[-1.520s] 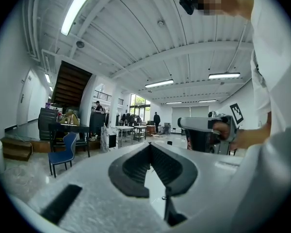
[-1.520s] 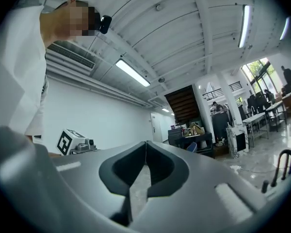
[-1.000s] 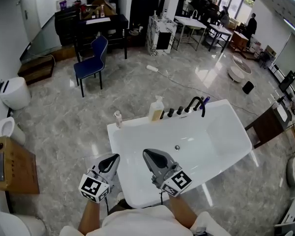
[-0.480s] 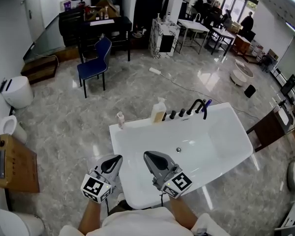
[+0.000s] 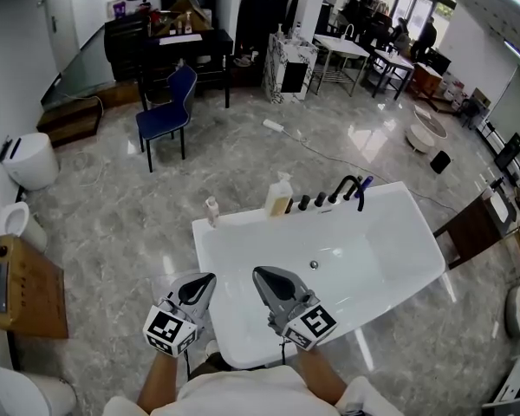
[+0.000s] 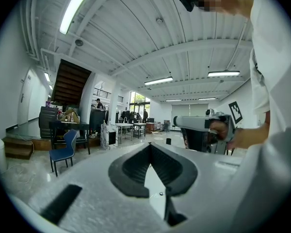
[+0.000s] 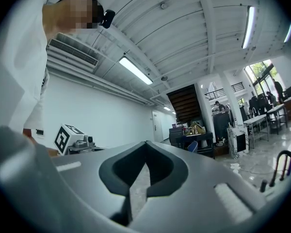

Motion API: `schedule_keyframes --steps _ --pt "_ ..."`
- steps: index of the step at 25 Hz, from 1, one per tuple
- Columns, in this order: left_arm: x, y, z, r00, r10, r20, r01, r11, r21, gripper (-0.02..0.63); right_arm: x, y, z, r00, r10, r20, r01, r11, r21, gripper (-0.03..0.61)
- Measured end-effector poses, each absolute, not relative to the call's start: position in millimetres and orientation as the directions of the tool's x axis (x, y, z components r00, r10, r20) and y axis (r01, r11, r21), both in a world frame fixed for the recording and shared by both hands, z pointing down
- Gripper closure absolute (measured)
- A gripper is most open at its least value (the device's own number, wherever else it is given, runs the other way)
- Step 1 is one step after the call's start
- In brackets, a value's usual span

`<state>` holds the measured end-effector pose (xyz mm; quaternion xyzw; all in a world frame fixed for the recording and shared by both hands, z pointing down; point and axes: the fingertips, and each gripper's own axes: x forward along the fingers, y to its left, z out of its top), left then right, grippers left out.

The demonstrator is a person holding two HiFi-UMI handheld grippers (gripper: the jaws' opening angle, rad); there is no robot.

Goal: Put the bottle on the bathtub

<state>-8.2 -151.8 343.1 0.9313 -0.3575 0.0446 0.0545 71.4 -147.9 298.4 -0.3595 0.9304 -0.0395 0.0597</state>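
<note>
The white bathtub [image 5: 243, 336] fills the middle of the head view. On its far rim stands a pale yellow pump bottle [image 5: 278, 194], upright, beside the black tap knobs. A small slim bottle [image 5: 211, 211] stands upright at the rim's far left corner. My left gripper [image 5: 206, 278] hangs over the tub's near left edge, shut and holding nothing. My right gripper [image 5: 258, 273] is over the near part of the basin, also shut and holding nothing. Both are well short of the bottles. In the left gripper view the jaws meet at the tip of my left gripper [image 6: 149, 144]; my right gripper [image 7: 146, 143] looks the same.
A black faucet [image 5: 345, 185] rises from the far rim; the faucet [image 7: 281, 161] also shows in the right gripper view. A blue chair [image 5: 166, 102] stands on the marble floor beyond. A wooden cabinet [image 5: 22, 289] and a toilet [image 5: 13, 219] are at the left.
The head view has shifted slightly. Both grippers have stayed shut in the same place over the tub's near edge, and the bottles have not moved.
</note>
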Motion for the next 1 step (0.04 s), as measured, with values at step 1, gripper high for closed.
schedule_keyframes --steps 1 --pt "-8.2 -152.1 343.1 0.74 -0.662 0.123 -0.672 -0.738 0.07 0.612 72.8 -148.0 298.2 -0.732 -0.676 -0.084 -0.666 0.737 -0.117 0.583"
